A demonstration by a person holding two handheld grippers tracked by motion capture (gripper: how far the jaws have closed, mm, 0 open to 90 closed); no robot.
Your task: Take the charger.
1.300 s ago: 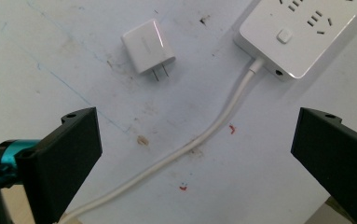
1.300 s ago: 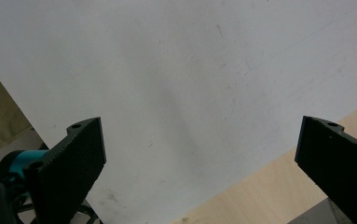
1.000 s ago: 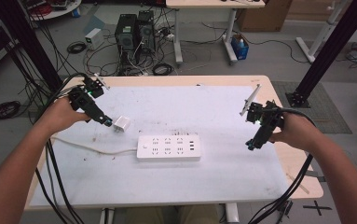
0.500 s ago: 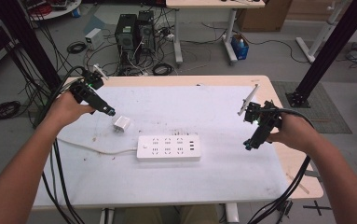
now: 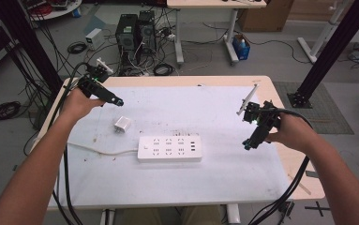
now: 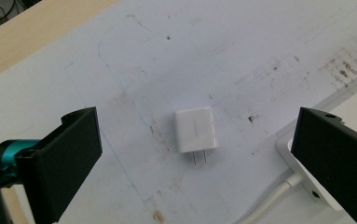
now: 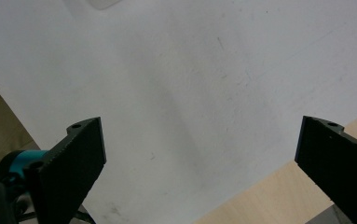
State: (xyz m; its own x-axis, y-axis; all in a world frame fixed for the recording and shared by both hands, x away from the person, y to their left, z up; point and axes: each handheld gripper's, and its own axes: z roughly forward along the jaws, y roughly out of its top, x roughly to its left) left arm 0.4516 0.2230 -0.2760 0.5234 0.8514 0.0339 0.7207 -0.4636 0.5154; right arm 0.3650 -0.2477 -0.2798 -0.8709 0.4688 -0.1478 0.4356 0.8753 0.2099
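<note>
High view: white charger (image 5: 121,124) lies flat on the white surface (image 5: 224,178), just left of and behind the power strip (image 5: 169,149), apart from it. Left tongs (image 5: 119,101) hang above and just behind the charger, clearly the nearer pair; right tongs (image 5: 247,145) are well apart, past the strip's right end, holding nothing.

Left gripper view: left tongs (image 6: 195,158) spread wide and empty, charger (image 6: 195,130) centred between the two jaws, lower down on the surface. Its prongs (image 6: 199,157) point back toward the camera, so the long axis runs along the view line; strip corner and cord at lower right.

Right gripper view: right tongs (image 7: 199,158) wide apart over bare surface.
</note>
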